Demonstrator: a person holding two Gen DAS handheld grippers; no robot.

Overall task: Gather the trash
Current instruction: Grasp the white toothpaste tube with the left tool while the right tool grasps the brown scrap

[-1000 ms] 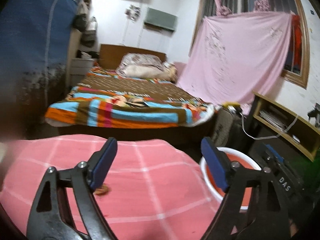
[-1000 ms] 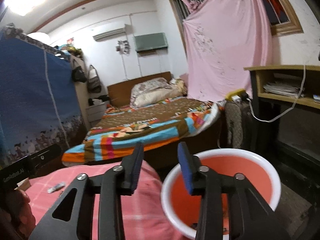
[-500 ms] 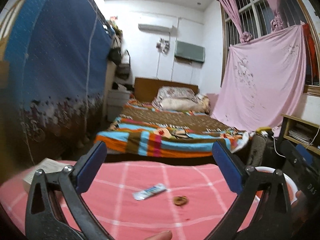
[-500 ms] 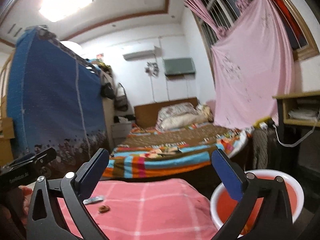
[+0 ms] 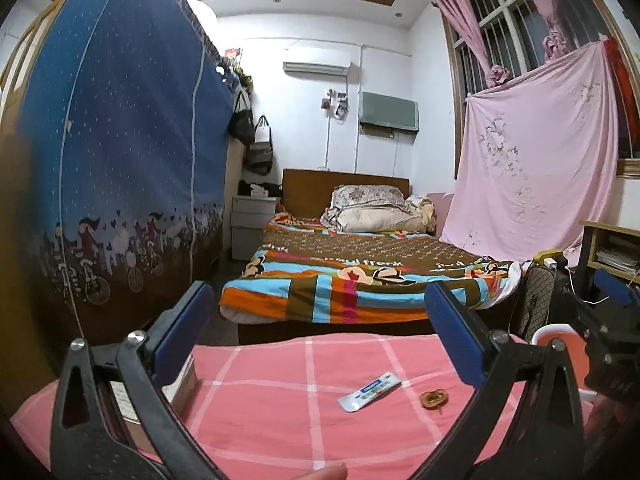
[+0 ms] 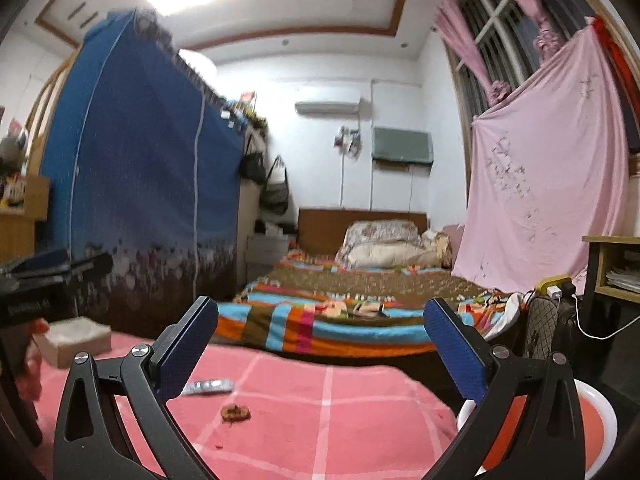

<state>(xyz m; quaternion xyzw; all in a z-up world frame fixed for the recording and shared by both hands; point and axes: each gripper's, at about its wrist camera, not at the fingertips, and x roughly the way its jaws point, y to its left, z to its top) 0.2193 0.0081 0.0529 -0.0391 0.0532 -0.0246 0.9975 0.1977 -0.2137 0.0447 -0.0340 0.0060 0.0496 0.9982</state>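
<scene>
A flat white and blue wrapper lies on the pink checked cloth, with a small brown scrap just right of it. My left gripper stands open above the cloth, nothing between its blue pads. In the right wrist view the same wrapper and brown scrap lie ahead on the cloth. My right gripper is open and empty. The white-rimmed red basin sits at the lower right, beyond the cloth's edge; its rim also shows in the left wrist view.
A cardboard box sits at the cloth's left end. Behind stand a bed with a striped blanket, a blue fabric wardrobe, a wooden desk at right and a pink sheet over the window. A fingertip shows at the bottom edge.
Both grippers have opened wide and swung left, away from the basin toward the cloth. The wrapper and brown scrap have come into view ahead of both.
</scene>
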